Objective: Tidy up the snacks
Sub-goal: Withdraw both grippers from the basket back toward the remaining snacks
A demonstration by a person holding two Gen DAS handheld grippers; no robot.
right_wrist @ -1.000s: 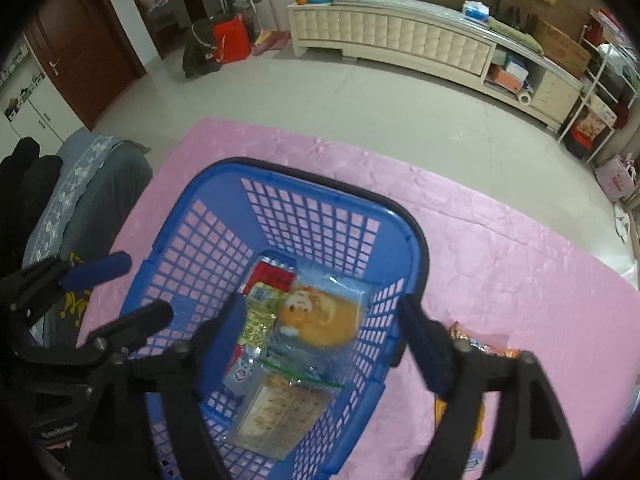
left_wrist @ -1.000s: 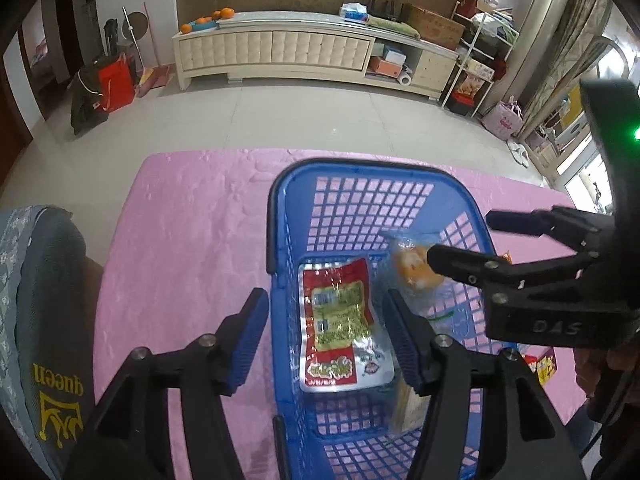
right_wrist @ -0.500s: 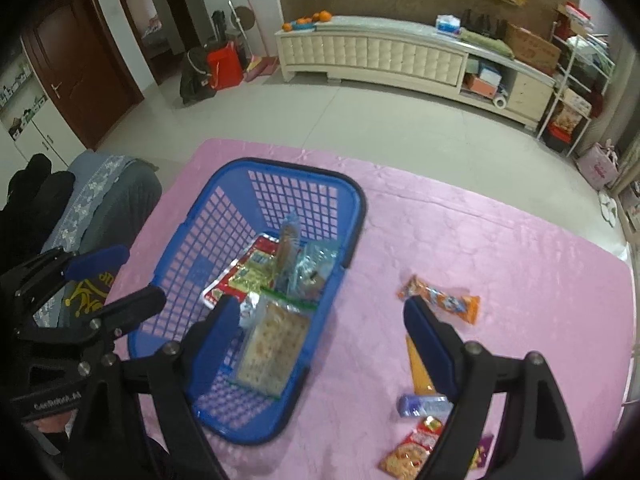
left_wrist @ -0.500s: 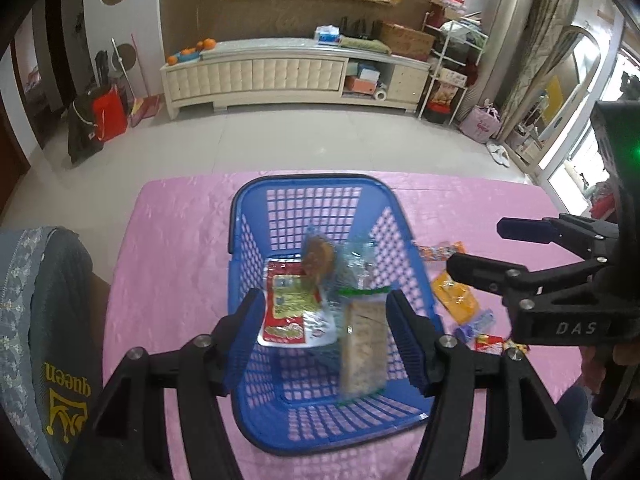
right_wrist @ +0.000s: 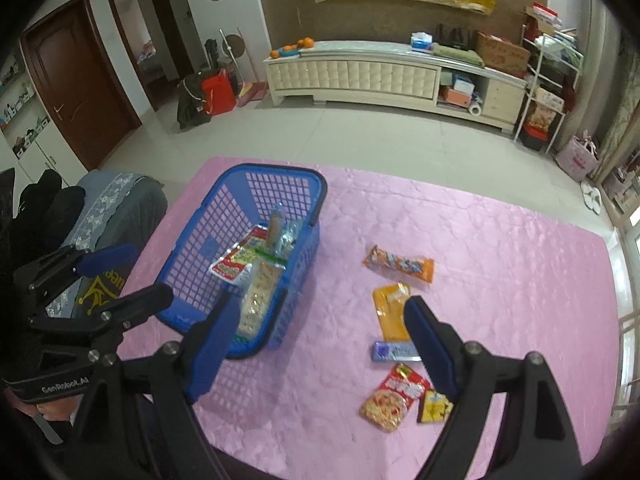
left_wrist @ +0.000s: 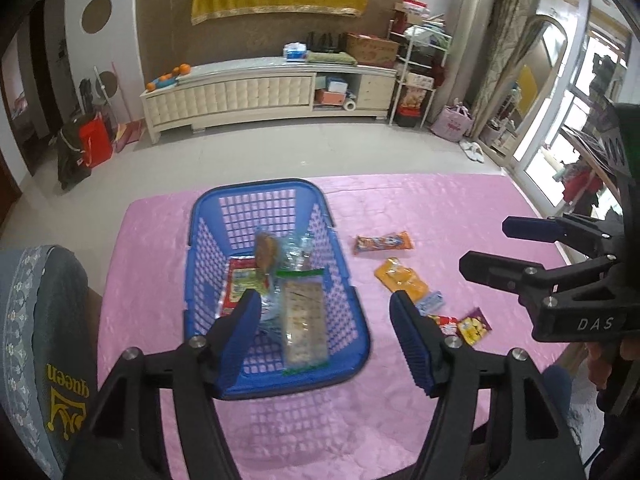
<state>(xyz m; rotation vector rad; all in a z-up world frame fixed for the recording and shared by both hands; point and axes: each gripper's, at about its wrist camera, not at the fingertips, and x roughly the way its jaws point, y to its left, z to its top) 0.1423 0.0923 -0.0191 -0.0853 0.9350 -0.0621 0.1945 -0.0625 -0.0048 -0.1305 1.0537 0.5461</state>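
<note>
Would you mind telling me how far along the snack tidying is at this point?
Partly done. The blue basket already holds a red packet, a cracker pack and clear-wrapped snacks. Nothing is in hand: the left claw is opening with nothing between its pads, and the right claw is open and empty. Still loose on the pink cloth: orange bar, yellow pouch, purple bar, noodle packet and a small yellow packet.

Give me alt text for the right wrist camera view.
A blue basket holding several snack packets sits on a pink tablecloth, with five packets loose beside it. The open, empty right gripper hangs above.
</note>
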